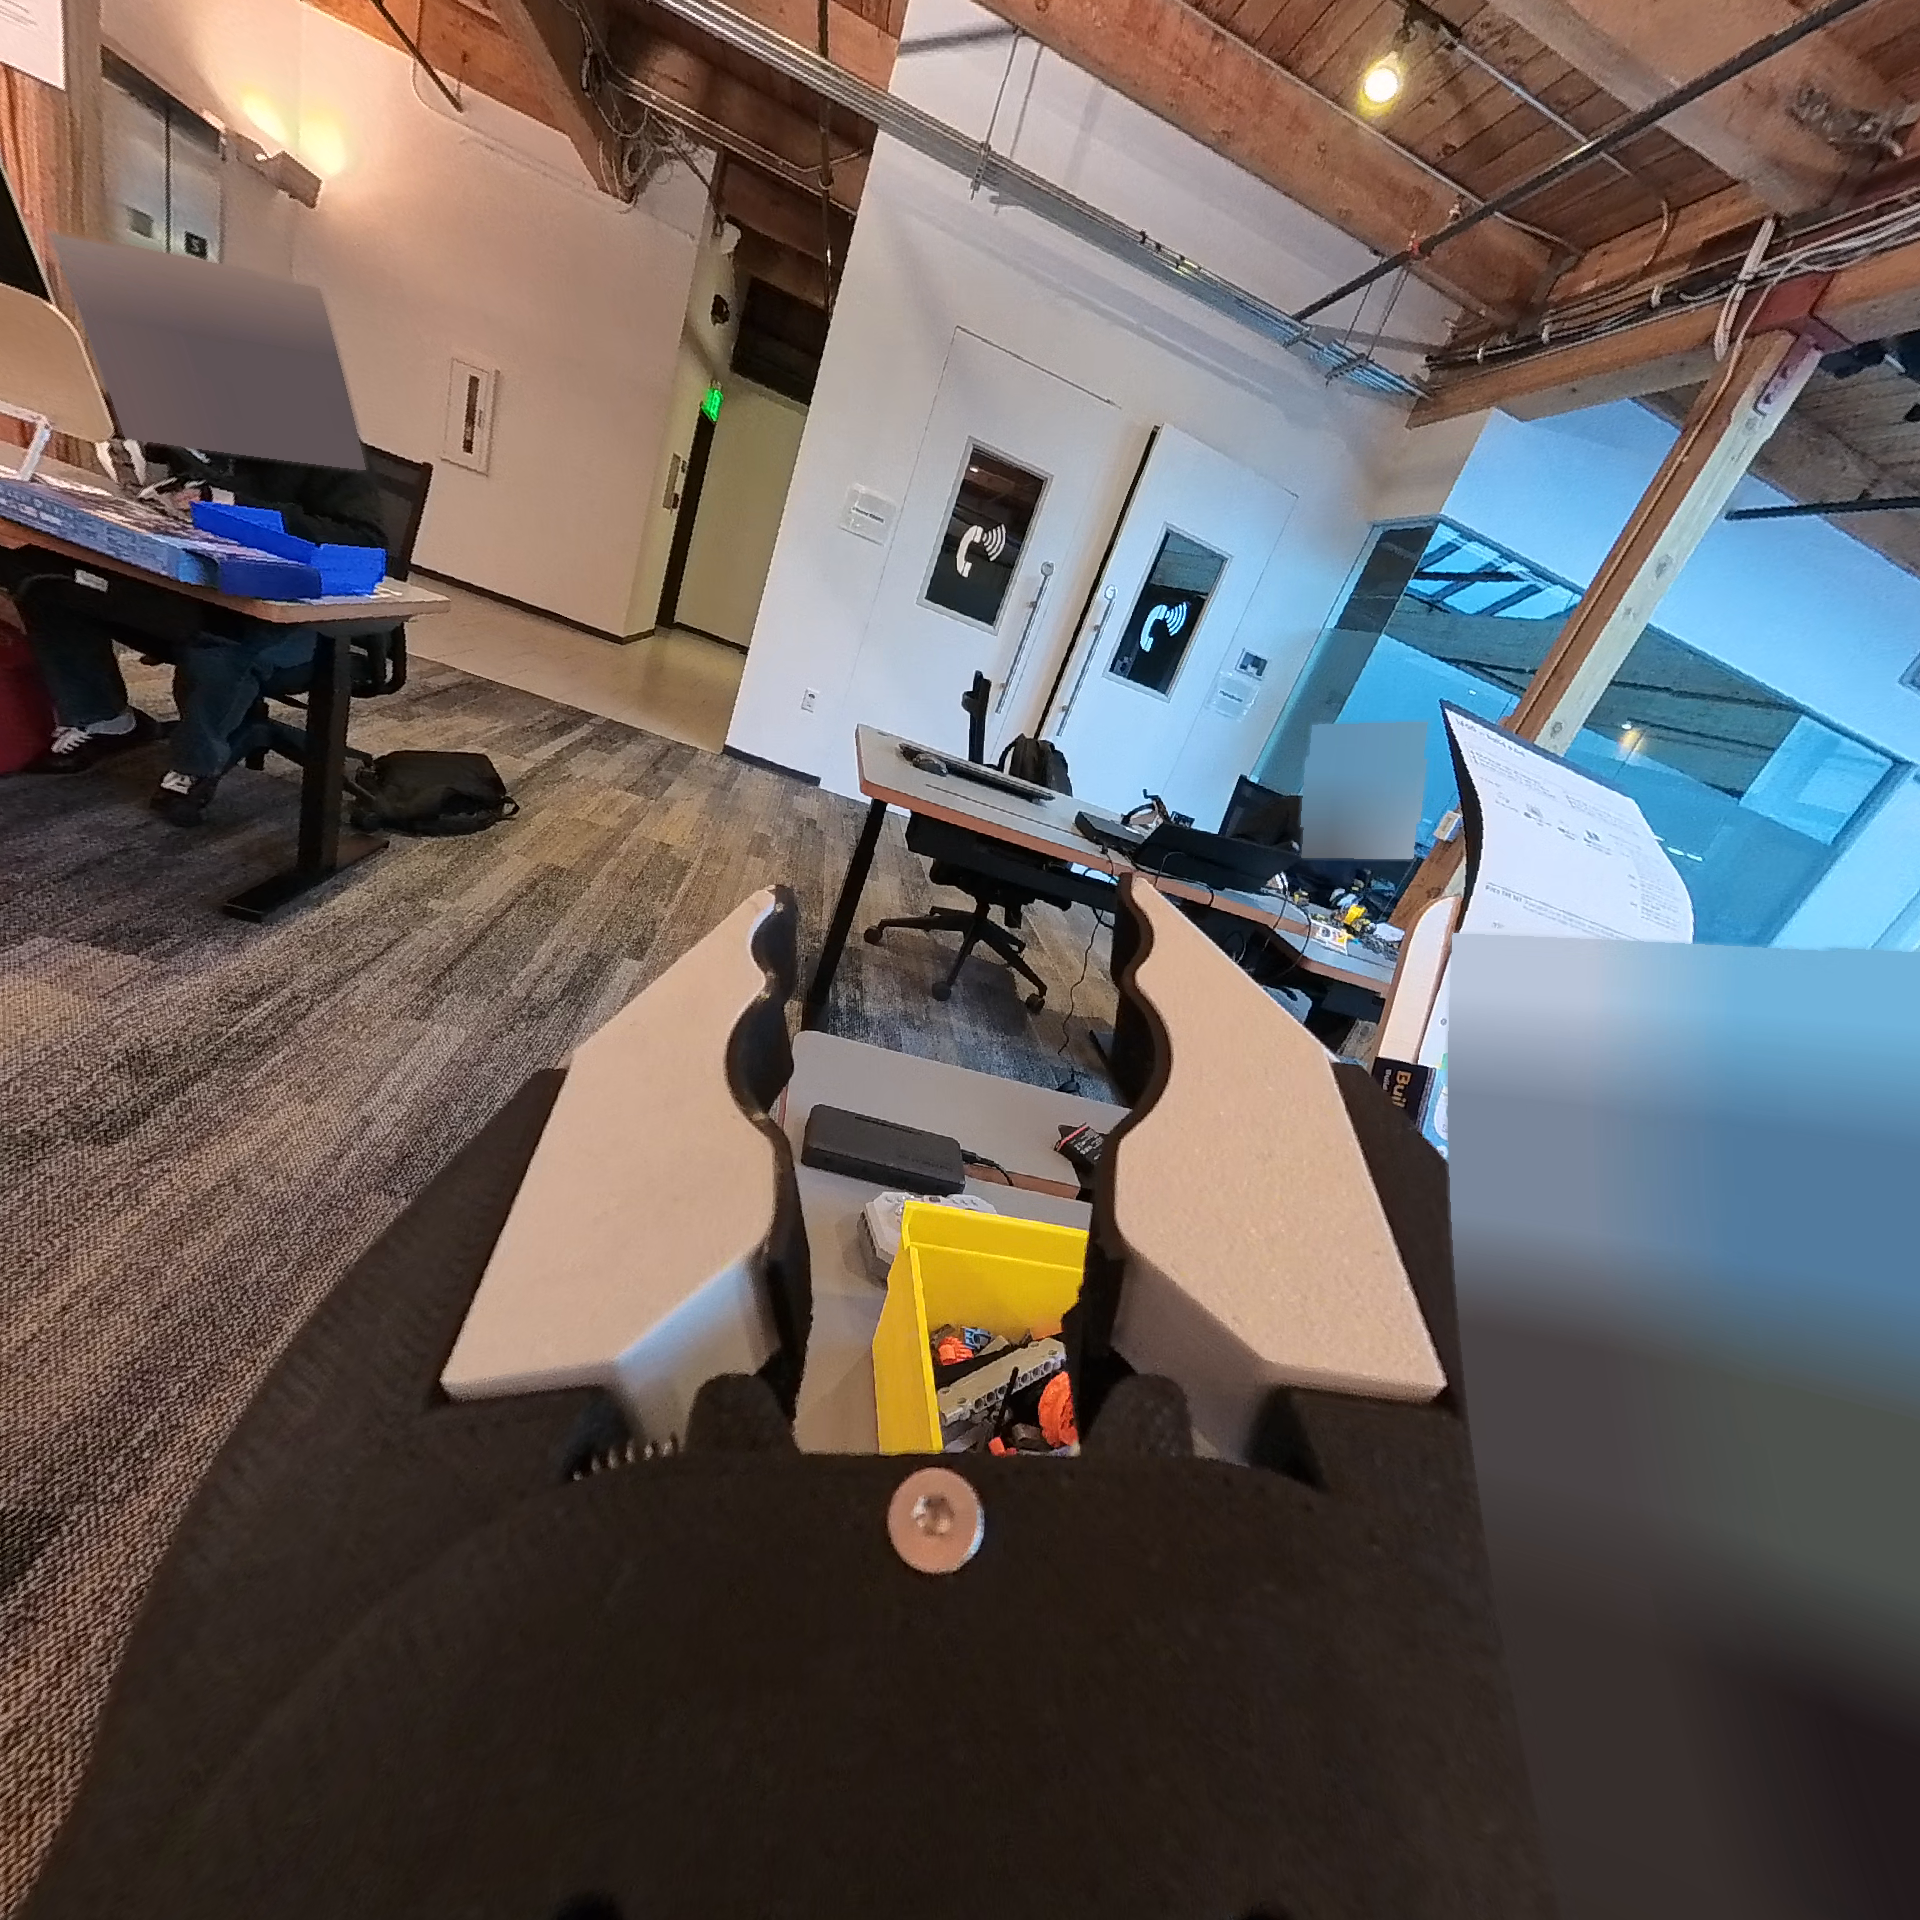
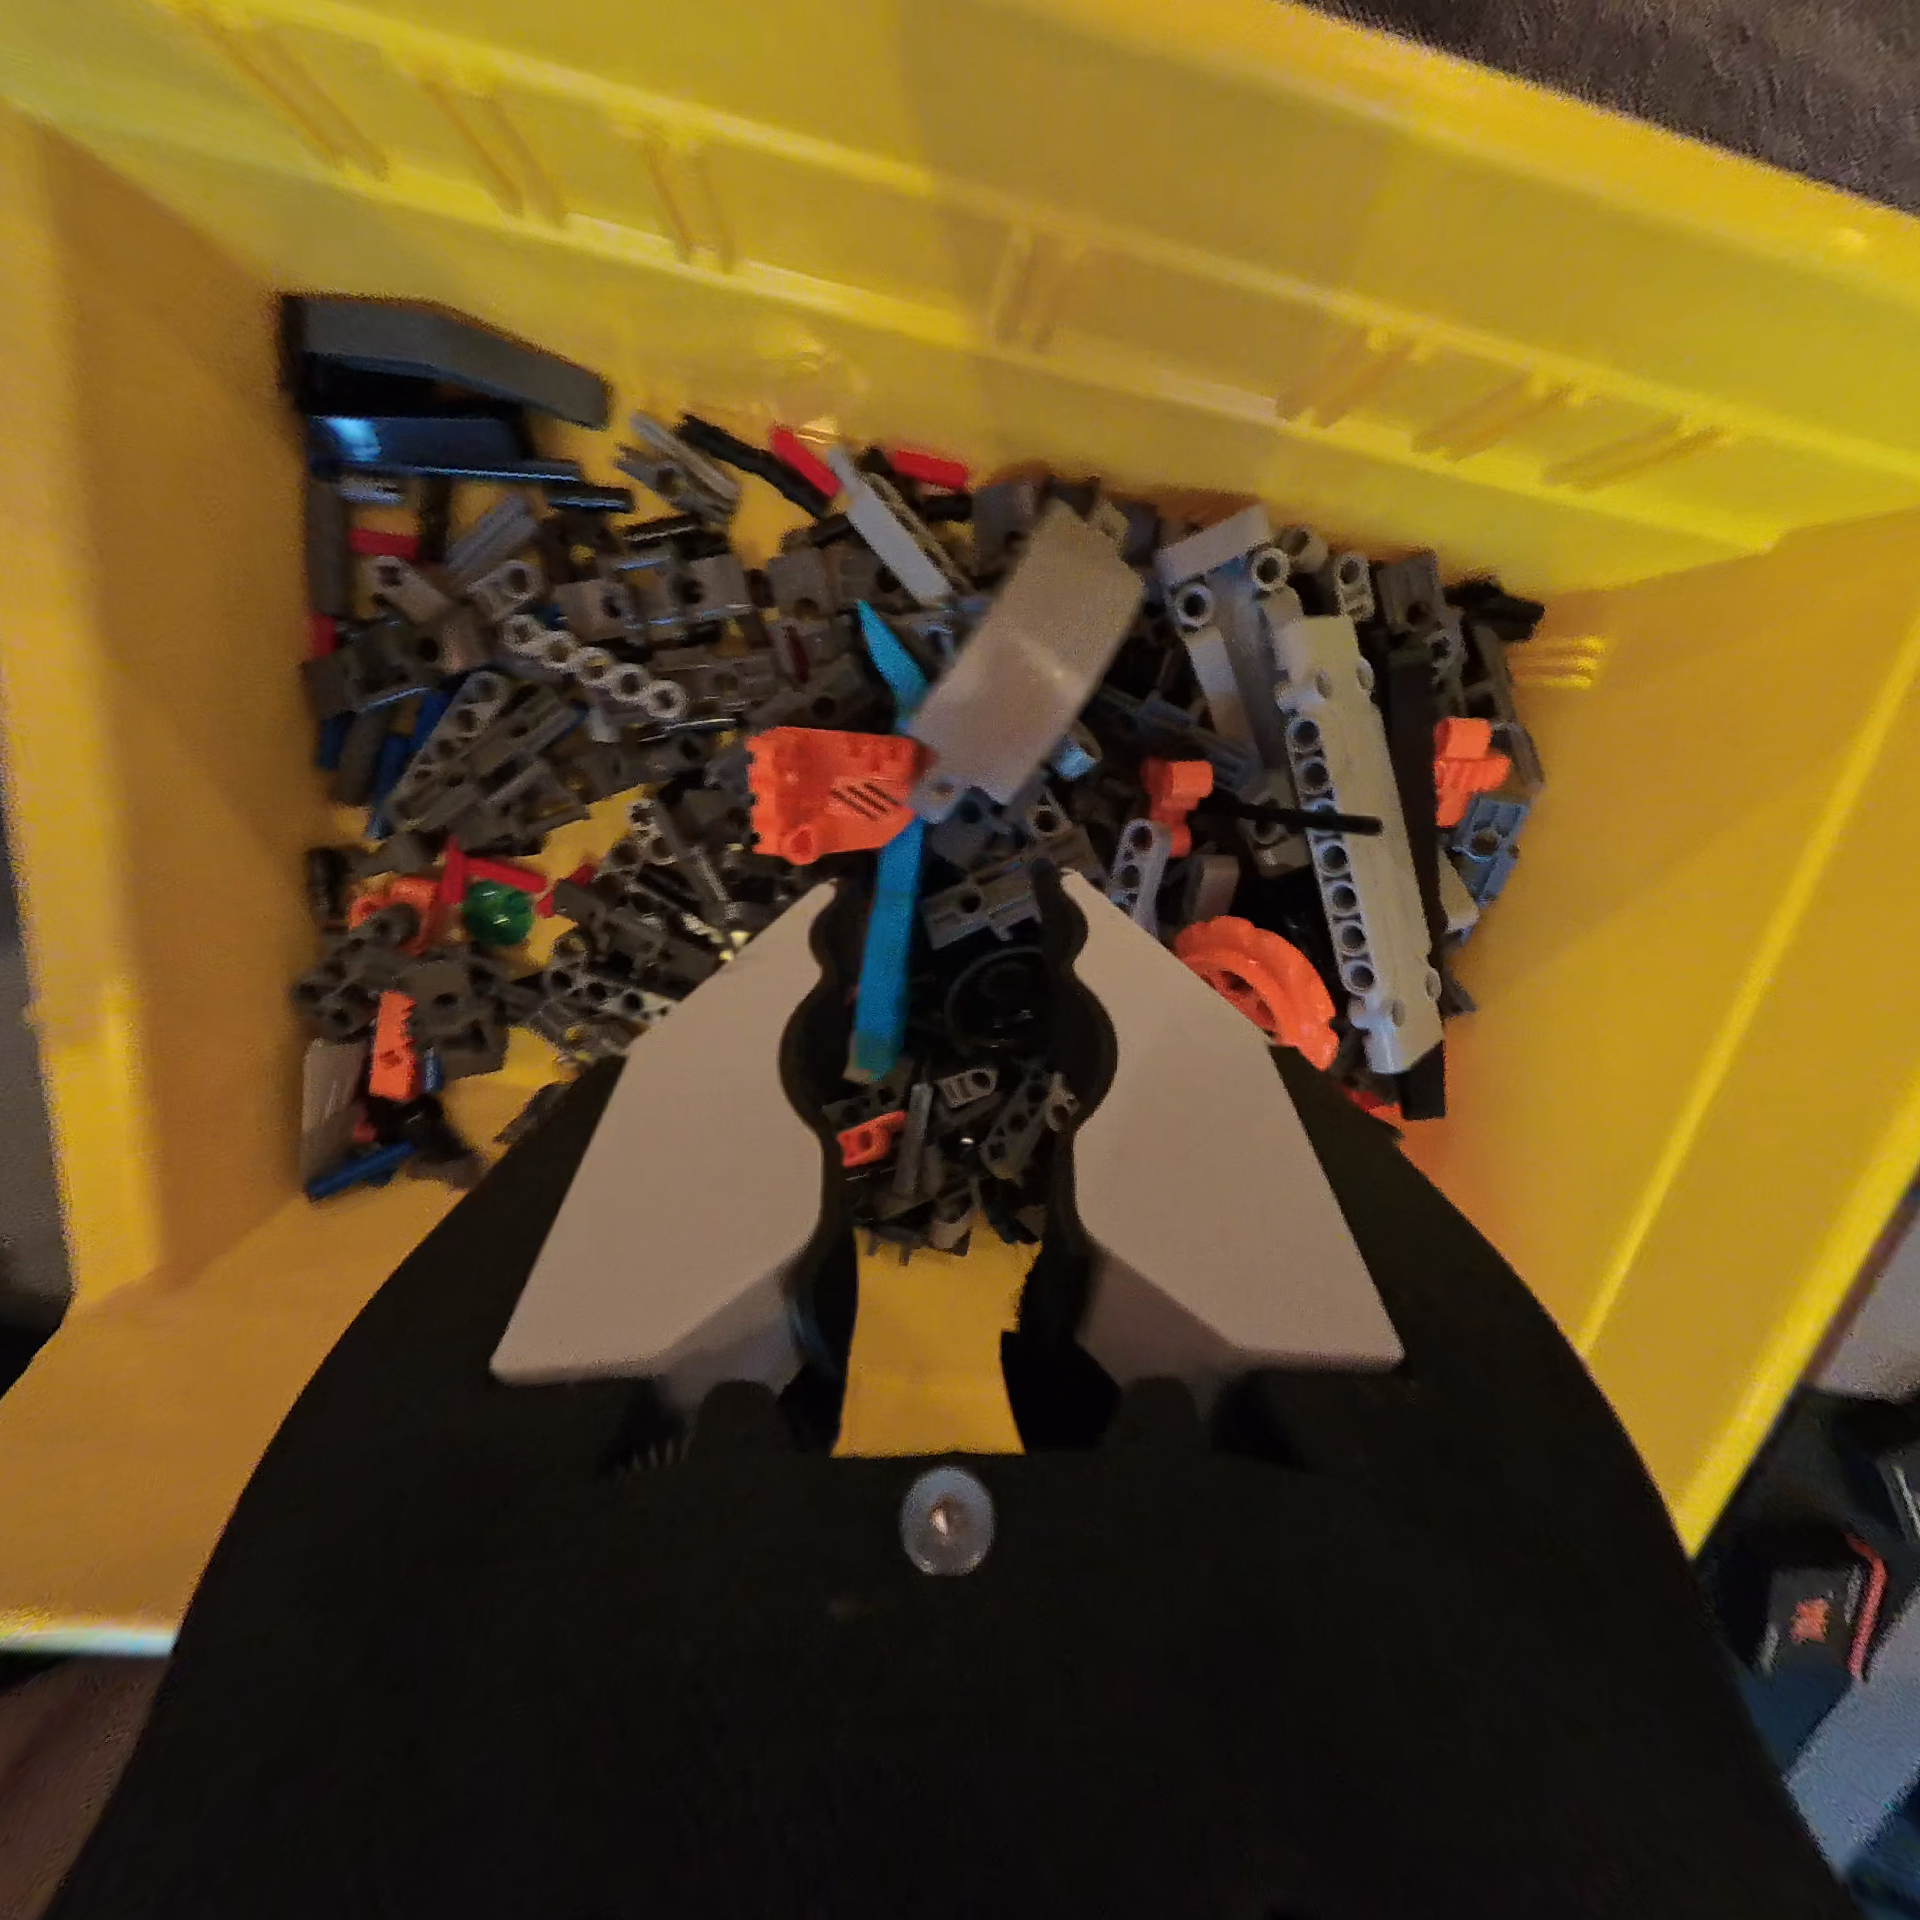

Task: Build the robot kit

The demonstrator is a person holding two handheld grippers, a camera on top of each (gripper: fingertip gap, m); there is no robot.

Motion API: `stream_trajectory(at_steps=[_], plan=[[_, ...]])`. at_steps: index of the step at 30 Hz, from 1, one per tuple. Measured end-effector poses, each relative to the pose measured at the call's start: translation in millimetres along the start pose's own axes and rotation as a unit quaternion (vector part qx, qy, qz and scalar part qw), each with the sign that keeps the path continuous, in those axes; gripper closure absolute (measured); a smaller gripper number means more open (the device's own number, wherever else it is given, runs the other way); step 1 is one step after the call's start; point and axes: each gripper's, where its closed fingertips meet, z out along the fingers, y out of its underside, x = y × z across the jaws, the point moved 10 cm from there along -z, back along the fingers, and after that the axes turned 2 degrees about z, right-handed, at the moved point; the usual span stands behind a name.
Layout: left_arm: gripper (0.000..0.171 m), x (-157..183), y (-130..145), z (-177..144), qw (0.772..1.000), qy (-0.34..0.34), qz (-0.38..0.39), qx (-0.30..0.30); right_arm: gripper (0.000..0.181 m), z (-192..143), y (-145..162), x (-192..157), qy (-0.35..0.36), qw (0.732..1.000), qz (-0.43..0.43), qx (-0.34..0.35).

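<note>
Right gripper (image 2: 940,914) fingers released over one yellow bin (image 2: 1039,260) of loose bricks (image 2: 623,727); left gripper (image 1: 956,914) fingers released, grasping nothing

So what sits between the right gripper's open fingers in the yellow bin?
In the right wrist view, a long blue piece stands between the open right gripper's fingers, over dark grey bits piled in the yellow bin.

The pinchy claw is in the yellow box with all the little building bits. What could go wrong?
1. The right gripper has its jaws open over a tangled pile; the blue strip between them lies on small grey pieces, so closing might pinch several at once.
2. The big grey panel leans loosely on top and could slide.
3. The picture is blurry, so aiming may be off near the yellow bin.
</note>
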Motion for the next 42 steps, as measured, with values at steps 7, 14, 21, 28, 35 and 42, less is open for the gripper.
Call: stream_trajectory(at_steps=[7, 14, 21, 28, 35, 42], plan=[[0.114, 1.6, 0.2, 0.1, 1.0, 0.0, 0.004, -0.002, 0.119, -2.7, 13.5, -45.9, -0.139, 0.985, -0.086, -0.054], [0.114, -0.6, -0.3, -1.8, 1.0, 0.001, -0.001, 0.002, 0.112, 22.8, 15.8, -65.1, -0.13, 0.972, -0.134, -0.141], [0.113, -0.1, 0.0, -1.2, 1.0, 0.0, -0.001, 0.001, 0.135, 32.0, 5.3, -72.4, -0.067, 0.969, -0.154, -0.183], [0.113, -0.5, -0.2, -1.0, 1.0, 0.0, -0.002, 0.003, 0.171, 30.9, 4.8, -55.3, -0.046, 0.976, -0.132, -0.169], [0.113, 0.8, 0.2, 0.2, 1.0, 0.001, 0.0, 0.001, 0.172, 20.6, 1.4, -25.1, -0.008, 0.992, -0.082, -0.098], [0.113, 0.2, -0.1, -0.4, 1.0, 0.001, -0.001, 0.003, 0.171, 9.2, -9.8, -6.8, 0.028, 0.998, -0.062, 0.003]])
